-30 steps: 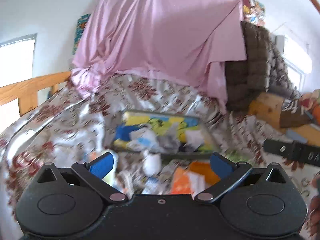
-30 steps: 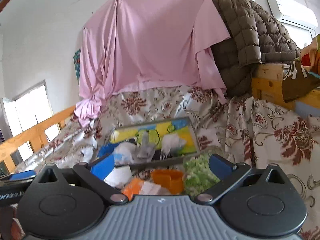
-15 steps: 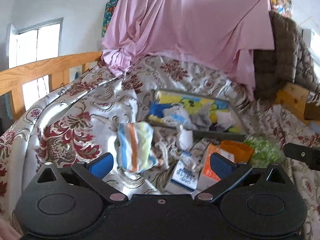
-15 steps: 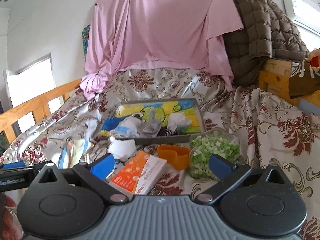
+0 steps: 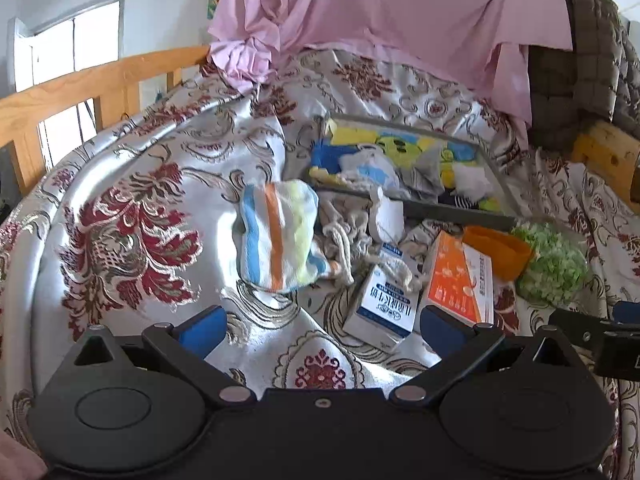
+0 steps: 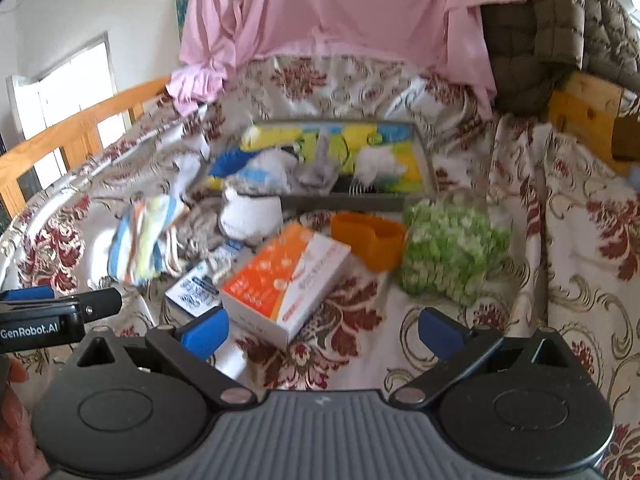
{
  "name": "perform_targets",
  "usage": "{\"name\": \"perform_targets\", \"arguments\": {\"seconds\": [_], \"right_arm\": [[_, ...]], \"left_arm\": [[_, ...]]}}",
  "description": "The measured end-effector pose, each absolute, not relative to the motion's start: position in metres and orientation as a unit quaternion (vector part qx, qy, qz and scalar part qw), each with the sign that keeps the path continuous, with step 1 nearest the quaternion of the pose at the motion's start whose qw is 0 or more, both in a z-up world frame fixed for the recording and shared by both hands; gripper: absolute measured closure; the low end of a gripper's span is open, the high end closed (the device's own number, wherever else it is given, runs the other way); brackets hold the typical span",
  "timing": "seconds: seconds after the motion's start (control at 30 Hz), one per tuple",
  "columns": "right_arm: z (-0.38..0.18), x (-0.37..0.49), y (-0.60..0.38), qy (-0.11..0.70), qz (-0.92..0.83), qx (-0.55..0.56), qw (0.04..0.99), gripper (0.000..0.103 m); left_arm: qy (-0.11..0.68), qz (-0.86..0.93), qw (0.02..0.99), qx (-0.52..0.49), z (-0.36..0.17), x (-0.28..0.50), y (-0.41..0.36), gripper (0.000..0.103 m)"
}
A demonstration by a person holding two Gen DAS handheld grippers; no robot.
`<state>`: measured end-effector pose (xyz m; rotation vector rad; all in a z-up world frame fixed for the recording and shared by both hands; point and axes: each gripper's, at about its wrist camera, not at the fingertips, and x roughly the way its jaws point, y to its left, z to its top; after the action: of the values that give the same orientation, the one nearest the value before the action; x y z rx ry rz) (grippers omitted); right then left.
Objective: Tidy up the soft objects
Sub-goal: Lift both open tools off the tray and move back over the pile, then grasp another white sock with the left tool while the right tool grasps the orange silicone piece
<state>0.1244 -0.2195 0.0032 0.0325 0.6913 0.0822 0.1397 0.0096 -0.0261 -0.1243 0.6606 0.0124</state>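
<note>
While both grippers hang above the bed with nothing between their fingers, the floral bedspread (image 5: 132,216) fills most of each view, a pink sheet (image 5: 392,12) draped behind it and a wooden rail (image 5: 80,84) along its far left side. Near the middle lies a shallow grey tray (image 6: 348,202) with a bright cartoon lining, already holding several soft pieces: something blue, white cloths, a grey one. Just in front of it sits a loose heap: a green-flecked bag (image 6: 452,248), an orange-and-white box (image 6: 288,280), an orange cup (image 6: 368,238), a blue-and-white carton (image 5: 384,308), a white stuffed bundle (image 6: 250,216) and a tangle of pale cord (image 5: 344,240).

The left gripper (image 5: 320,326) has its jaws spread wide and empty; the right gripper (image 6: 322,330) is likewise parted, holding nothing. Judging by this, the step in hand is an approach to the next soft piece.

That piece is most likely the striped cloth (image 5: 276,236), lying crumpled on the bedspread just left of the cord, near the tray's front-left corner and straight ahead of the left gripper. It looks like thin, limp terry with blue, orange and yellow bands, loosely bunched. The next move probably calls for lowering over a raised fold and pinching that alone, keeping clear of the cord touching its right edge.
</note>
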Motion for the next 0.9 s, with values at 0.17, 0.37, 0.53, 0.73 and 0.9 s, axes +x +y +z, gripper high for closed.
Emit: {"name": "perform_targets", "arguments": {"seconds": [0.17,0.37,0.53,0.73,0.9], "right_arm": [[-0.004,0.13,-0.218,0.361,0.046,0.018,0.931,0.0],[-0.008,0.139,-0.219,0.381,0.052,0.023,0.923,0.0],[-0.011,0.157,-0.222,0.394,0.062,0.022,0.917,0.0],[-0.015,0.182,-0.227,0.387,0.058,-0.013,0.92,0.0],[-0.017,0.202,-0.231,0.373,0.056,-0.041,0.925,0.0]], "left_arm": [[0.342,0.0,0.937,-0.069,-0.031,0.146,0.009,0.001],[0.353,-0.011,0.933,-0.072,-0.034,0.155,0.007,0.001],[0.352,-0.025,0.934,-0.051,-0.035,0.169,0.0,0.001],[0.351,-0.037,0.935,-0.029,-0.035,0.192,-0.004,0.001],[0.338,-0.041,0.94,-0.013,-0.033,0.214,-0.003,0.001]]}}
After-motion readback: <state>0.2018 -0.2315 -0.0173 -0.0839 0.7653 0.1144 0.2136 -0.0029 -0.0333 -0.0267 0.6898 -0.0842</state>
